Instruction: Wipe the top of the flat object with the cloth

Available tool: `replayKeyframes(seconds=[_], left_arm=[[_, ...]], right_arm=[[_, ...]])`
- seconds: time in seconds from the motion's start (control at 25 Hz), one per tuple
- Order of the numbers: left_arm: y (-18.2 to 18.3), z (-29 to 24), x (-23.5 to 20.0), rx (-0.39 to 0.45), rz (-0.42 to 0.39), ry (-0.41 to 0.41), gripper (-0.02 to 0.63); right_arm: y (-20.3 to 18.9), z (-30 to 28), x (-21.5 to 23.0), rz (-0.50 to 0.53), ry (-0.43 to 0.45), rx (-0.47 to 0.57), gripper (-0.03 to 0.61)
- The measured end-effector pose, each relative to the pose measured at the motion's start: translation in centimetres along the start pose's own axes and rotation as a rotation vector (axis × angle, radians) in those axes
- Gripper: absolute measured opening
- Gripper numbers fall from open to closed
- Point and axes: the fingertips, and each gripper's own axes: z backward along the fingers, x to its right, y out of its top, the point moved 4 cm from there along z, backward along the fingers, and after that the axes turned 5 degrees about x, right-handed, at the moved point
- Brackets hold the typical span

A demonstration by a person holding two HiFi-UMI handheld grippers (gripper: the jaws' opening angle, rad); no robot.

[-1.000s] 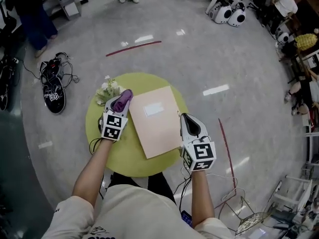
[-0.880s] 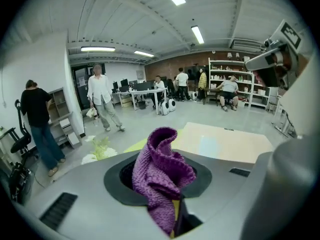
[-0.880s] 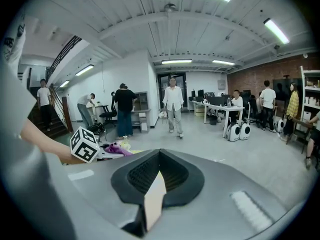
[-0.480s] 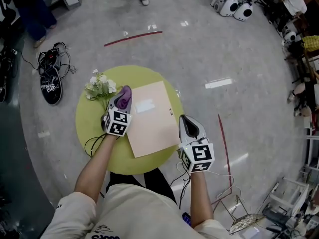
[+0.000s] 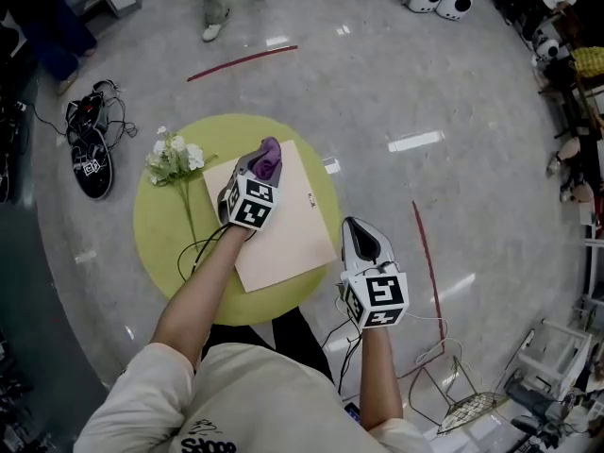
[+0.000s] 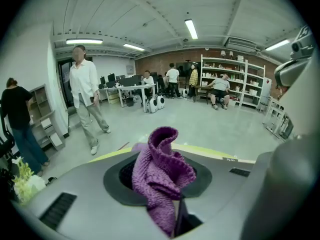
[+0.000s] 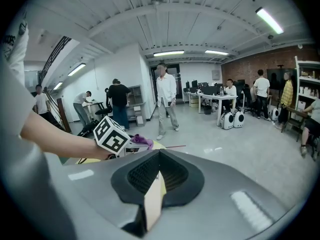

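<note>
**Purple cloth over the far end of the board, right claw pinned on its near edge**

Far left on the grey floor we see a bundle of black gear with loose cables. Next comes the round yellow-green table, with a sprig of white flowers lying near its left rim, stem pointing toward us.

The left gripper reaches in over the table. Its jaws are closed tight on a purple knitted cloth, which bunches up above them in the left gripper view. From the head view the cloth sits over the far end of the flat object, a pale peach board lying on the table top and turned a little askew. We cannot tell whether the cloth actually presses on the surface. A thin black cable trails from this gripper across the bare table.

Further right, the right gripper is at the board's near right corner, just past the table rim. Its jaws are clamped on the board's edge (a pale sliver shows between the pads in the right gripper view). A red tape line runs along the floor to its right.
</note>
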Motion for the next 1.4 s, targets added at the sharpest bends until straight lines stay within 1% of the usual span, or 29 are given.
replayKeyframes(seconds=[0.16,0.28,0.36,0.48,0.68,0.88,1.24,1.32,1.4], left_arm=[[1.5,-1.8,2.3,0.008,-0.040,-0.068,0.109],[2.1,-2.3,4.5,0.009,-0.110,-0.160,0.109],[2.1,-2.2,5.6,0.006,-0.162,-0.206,0.109],[1.4,-1.3,6.1,-0.004,-0.220,-0.231,0.109],[-0.3,1.2,5.8,-0.019,-0.285,-0.250,0.109],[-2.7,4.1,4.5,-0.027,-0.301,-0.270,0.109],[-6.7,9.1,2.0,-0.008,-0.288,-0.270,0.109],[-7.4,10.3,1.7,-0.005,-0.278,-0.271,0.109],[-8.0,11.5,1.6,-0.005,-0.251,-0.272,0.109]], right_arm=[[-0.5,0.7,0.1,-0.015,-0.019,-0.004,0.011],[-0.7,1.1,-0.1,-0.019,-0.029,-0.005,0.011],[-0.7,1.2,-0.5,-0.019,-0.036,-0.002,0.011],[-0.7,1.2,-1.4,-0.020,-0.043,0.004,0.011],[-0.8,1.4,-3.1,-0.024,-0.062,0.015,0.011],[-1.0,1.3,-5.3,-0.029,-0.080,0.024,0.011],[-1.6,1.8,-9.9,-0.035,-0.120,0.044,0.011],[-1.5,2.2,-11.0,-0.033,-0.130,0.052,0.011],[-1.6,2.8,-12.0,-0.036,-0.139,0.056,0.011]])
